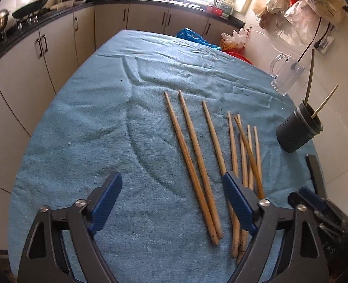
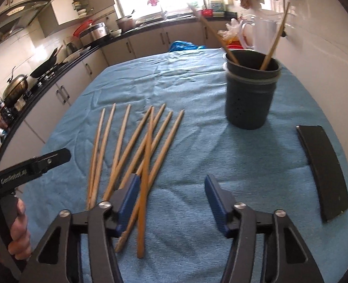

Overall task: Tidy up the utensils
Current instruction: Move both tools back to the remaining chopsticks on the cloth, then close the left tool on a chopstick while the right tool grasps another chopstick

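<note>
1. Left gripper (image 1: 171, 191) fingers spread wide over the blue towel (image 1: 79, 122), pads touching nothing; a pair of chopsticks (image 1: 192, 165) lying between them, not pinched.
2. Right gripper (image 2: 171, 193) fingers parted to a middling gap, nothing clamped; only bare towel between the pads, with the left pad just beside, perhaps brushing, the near ends of the crossed sticks (image 2: 145, 160). Hard to say from this angle whether there is contact.
3. Loose chopsticks laid flat in a rough fan on the towel, thin tips away from the cameras, thick ends near: about eight in all, three spaced apart on one side, the rest bunched and overlapping.
4. Two chopsticks (image 2: 274, 37) already standing in the dark holder (image 2: 249, 99), leaning outward against its rim, upright on the towel, well apart from the loose pile.
5. Probably lined up along the sticks so that closing pinches across a shaft near its thick end, the easiest place to grasp.
6. Glass mug (image 1: 284, 73) behind the holder and a flat black object (image 2: 322, 174) at the towel's edge, both clear of the work.
7. Task judged early: most sticks not yet in the holder.
</note>
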Tool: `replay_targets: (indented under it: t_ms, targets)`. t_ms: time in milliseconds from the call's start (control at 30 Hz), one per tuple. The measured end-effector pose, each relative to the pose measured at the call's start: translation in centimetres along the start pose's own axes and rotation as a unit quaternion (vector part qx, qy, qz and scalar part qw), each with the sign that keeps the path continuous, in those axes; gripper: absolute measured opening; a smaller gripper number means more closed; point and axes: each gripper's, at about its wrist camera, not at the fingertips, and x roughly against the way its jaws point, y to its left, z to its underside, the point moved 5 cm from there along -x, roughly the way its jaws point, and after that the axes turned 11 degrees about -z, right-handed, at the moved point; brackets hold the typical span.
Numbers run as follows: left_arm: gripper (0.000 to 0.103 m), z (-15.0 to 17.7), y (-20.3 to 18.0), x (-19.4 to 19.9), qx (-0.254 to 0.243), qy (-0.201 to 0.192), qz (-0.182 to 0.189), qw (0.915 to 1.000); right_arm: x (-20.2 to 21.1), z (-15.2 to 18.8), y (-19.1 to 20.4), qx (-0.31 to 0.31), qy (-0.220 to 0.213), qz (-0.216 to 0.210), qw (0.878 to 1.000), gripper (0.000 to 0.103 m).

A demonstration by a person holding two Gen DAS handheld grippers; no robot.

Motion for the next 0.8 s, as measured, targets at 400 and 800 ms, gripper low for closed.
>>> replay_targets:
  t_ms: [400,800]
  targets:
    - [0.038,-5.3,-0.6,-6.0,0.038,0.090,0.030,0.9948,0.3,-0.4,-0.3,-0.011,-0.006,-0.002,1.000,0.053]
    - [0.008,-6.7,-1.4,-9.0,0.007,0.103,-0.037,0.9940,0.4,-1.7,-0.6,-0.006,0.004,-0.006,1.000,0.053]
